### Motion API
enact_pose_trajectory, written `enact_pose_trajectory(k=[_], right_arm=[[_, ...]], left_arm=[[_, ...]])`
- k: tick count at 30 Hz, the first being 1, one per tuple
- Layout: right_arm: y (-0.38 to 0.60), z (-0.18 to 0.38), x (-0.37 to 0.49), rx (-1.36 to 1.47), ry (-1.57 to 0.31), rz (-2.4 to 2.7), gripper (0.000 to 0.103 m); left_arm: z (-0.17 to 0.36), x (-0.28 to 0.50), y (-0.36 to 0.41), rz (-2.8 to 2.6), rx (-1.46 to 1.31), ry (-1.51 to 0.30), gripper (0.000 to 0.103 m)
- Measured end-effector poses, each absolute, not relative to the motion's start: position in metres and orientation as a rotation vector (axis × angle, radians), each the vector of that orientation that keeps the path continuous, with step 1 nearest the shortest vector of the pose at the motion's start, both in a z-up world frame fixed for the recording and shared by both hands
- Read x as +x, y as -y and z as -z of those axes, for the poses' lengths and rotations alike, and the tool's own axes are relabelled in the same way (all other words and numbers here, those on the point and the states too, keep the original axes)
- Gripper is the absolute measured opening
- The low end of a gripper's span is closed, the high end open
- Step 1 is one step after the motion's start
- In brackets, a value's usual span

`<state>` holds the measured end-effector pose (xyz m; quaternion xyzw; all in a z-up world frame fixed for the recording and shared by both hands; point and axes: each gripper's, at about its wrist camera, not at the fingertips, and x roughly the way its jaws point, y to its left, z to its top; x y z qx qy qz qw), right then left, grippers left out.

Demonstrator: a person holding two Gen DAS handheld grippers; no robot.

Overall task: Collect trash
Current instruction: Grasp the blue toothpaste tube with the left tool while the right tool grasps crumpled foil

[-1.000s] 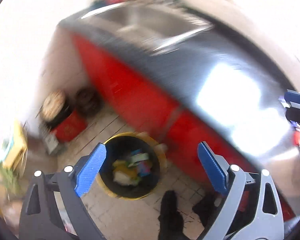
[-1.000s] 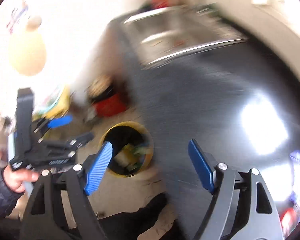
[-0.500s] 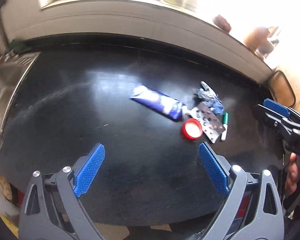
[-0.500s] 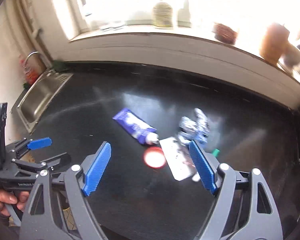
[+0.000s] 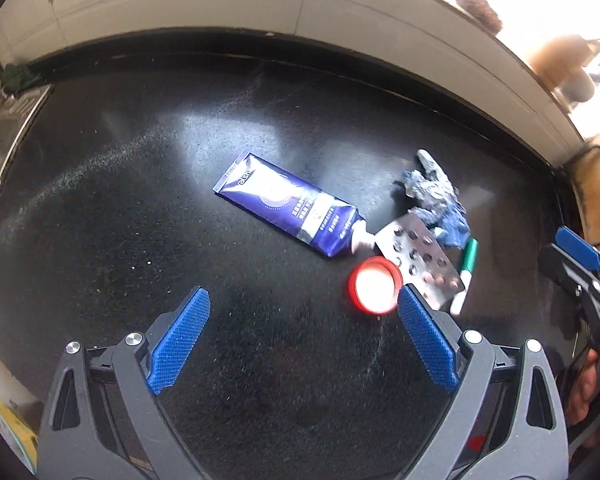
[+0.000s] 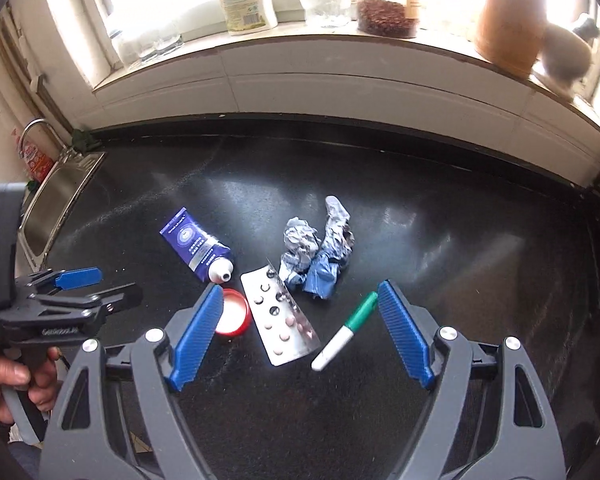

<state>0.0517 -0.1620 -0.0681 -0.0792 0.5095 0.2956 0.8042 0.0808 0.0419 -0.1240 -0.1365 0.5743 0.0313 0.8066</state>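
Both the left gripper and the right gripper hang open and empty over the counter. Nothing is collected yet, by the look of it: around the blister pack lie the cap and tube to its left, the pen to its right and crumpled wrappers just behind. Far left of the blister pack sits a sink; behind it a bright windowsill holds a bottle and jars.

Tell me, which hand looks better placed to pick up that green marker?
Probably the right. In its own view the open right gripper frames the green marker between its fingers. The open left gripper has the marker outside its right finger, beyond the red cap.
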Motion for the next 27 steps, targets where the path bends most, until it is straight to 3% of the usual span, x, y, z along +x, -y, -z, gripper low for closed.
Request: enact_pose_trajectory(k=[15,18,22,23,24,27], right_arm=[[0.089,0.161,0.120,-0.393,-1.200,-0.811,0.066],[0.083,0.171,0.126,-0.420,-1.214,-0.841,0.056],[0.074,0.177,0.127,-0.464,-1.211,-0.873,0.032],[0.072,0.179,0.127,-0.478,-1.217,-0.878,0.031],[0.071,0.179,0.127,-0.478,-1.212,-0.885,0.030],[0.072,0.176,0.125,-0.472,-1.197,-0.894,0.028]], left_arm=[[0.205,0.160,-0.058,-0.371,-0.507,-1.348,0.092],[0.208,0.170,-0.057,-0.414,-0.495,-1.334,0.093],[0.214,0.191,-0.047,-0.464,-0.416,-1.369,0.093],[0.215,0.194,-0.043,-0.471,-0.397,-1.373,0.093],[0.215,0.196,-0.040,-0.472,-0.382,-1.370,0.092],[0.208,0.199,-0.030,-0.452,-0.348,-1.314,0.063]])
